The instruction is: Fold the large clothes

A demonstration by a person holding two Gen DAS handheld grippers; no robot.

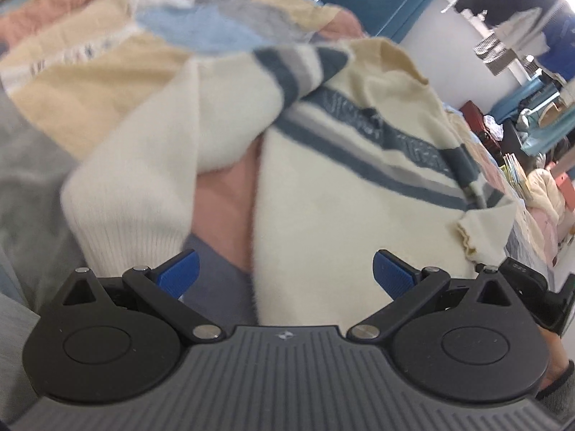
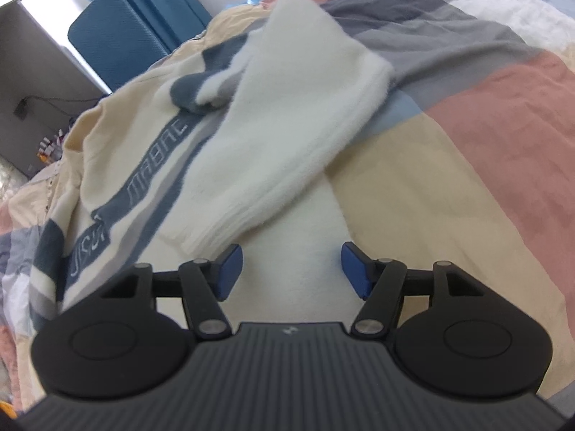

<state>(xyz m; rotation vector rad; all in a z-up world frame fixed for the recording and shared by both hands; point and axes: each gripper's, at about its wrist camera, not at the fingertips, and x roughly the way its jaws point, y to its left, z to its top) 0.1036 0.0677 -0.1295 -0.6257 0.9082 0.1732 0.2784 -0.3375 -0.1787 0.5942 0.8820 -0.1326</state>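
Note:
A cream knitted sweater with blue and grey stripes lies on the patchwork quilt. In the left wrist view one sleeve is folded across the body, its ribbed cuff near the left fingertip. My left gripper hovers just above the sweater's lower part, open, with its blue pads wide apart and nothing pinched. In the right wrist view the sweater shows lettering along a blue stripe, and the other sleeve lies slanted over it. My right gripper stands open over the cream fabric, its pads clear of the cloth.
The quilt of pink, beige, grey and blue patches covers the bed. A blue chair and blue curtain stand beyond the bed's far edge. Cluttered shelves and clothes fill the room's right side. A grey sleeve shows behind the left gripper.

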